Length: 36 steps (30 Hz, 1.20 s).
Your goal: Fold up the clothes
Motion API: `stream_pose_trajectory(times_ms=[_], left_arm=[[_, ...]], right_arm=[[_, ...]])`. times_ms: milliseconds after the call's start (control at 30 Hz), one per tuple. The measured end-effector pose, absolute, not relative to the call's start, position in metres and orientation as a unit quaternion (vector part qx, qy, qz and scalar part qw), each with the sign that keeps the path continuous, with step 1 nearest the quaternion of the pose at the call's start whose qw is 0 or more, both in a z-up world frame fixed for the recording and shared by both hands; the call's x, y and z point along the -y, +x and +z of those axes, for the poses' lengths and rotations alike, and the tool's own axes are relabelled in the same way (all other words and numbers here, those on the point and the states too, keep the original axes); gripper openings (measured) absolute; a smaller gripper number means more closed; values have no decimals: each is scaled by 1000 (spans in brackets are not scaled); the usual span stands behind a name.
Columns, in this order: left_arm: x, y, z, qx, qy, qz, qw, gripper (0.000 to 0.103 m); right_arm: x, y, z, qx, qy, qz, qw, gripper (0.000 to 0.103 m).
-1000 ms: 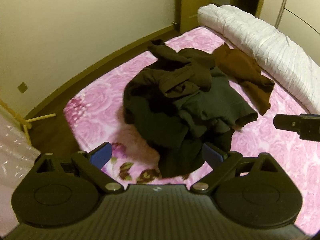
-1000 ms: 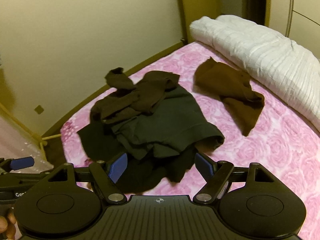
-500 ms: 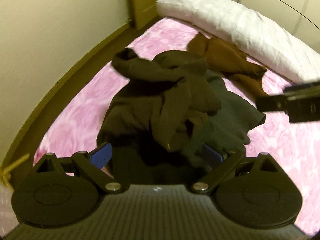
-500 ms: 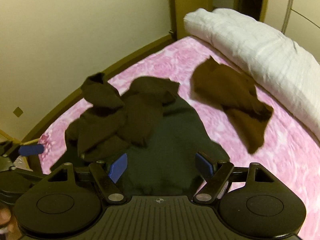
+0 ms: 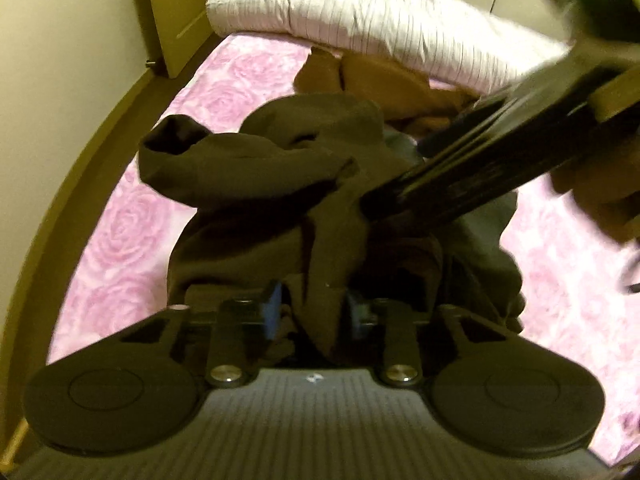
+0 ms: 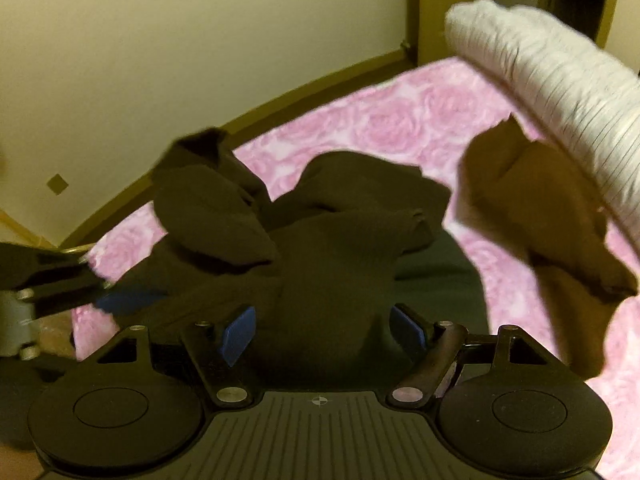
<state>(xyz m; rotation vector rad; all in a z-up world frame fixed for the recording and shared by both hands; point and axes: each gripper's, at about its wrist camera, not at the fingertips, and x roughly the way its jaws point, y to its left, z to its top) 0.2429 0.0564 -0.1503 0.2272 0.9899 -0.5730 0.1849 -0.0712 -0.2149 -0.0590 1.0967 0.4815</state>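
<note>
Left gripper point(image 5: 314, 314) is clenched on a fold of the dark garment point(image 5: 280, 184), heaped mid-bed on the pink sheet point(image 5: 132, 216). Right gripper point(image 6: 320, 330) is spread wide, cloth between the pads but ungrasped. Best move: pinch one layer only, then lift clear of the brown garment point(image 6: 540, 208) further back.

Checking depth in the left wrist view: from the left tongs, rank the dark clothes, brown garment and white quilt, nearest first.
1. Dark clothes, between the left tongs.
2. Brown garment, behind the pile, right of centre.
3. White quilt, along the far edge.
</note>
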Motion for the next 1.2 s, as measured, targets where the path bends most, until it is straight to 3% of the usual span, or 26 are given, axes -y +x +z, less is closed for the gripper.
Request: stream_pose_trajectory(times_ms=[100, 133, 167, 267, 567, 867, 1033, 1200], left_arm=[[-72, 247, -150, -459, 71, -276, 841, 11], [-75, 247, -148, -454, 66, -277, 845, 11], [-77, 248, -145, -447, 64, -276, 849, 10], [-85, 252, -129, -419, 53, -271, 865, 9], [-73, 242, -32, -295, 41, -290, 909, 6], [52, 129, 50, -180, 42, -387, 903, 6], [143, 37, 37, -190, 52, -444, 874, 6], [220, -50, -29, -281, 76, -495, 818, 6]], right_arm=[[65, 194, -226, -518, -3, 232, 823, 64], [64, 195, -226, -515, 3, 236, 824, 37], [61, 194, -224, -509, 5, 240, 826, 17], [60, 190, -199, -482, 5, 243, 842, 7], [94, 167, -89, -364, 40, 236, 900, 2], [232, 53, 25, -219, 78, 156, 960, 2], [328, -54, 51, -180, 63, 85, 978, 3], [408, -157, 10, -240, 51, 9, 969, 3]])
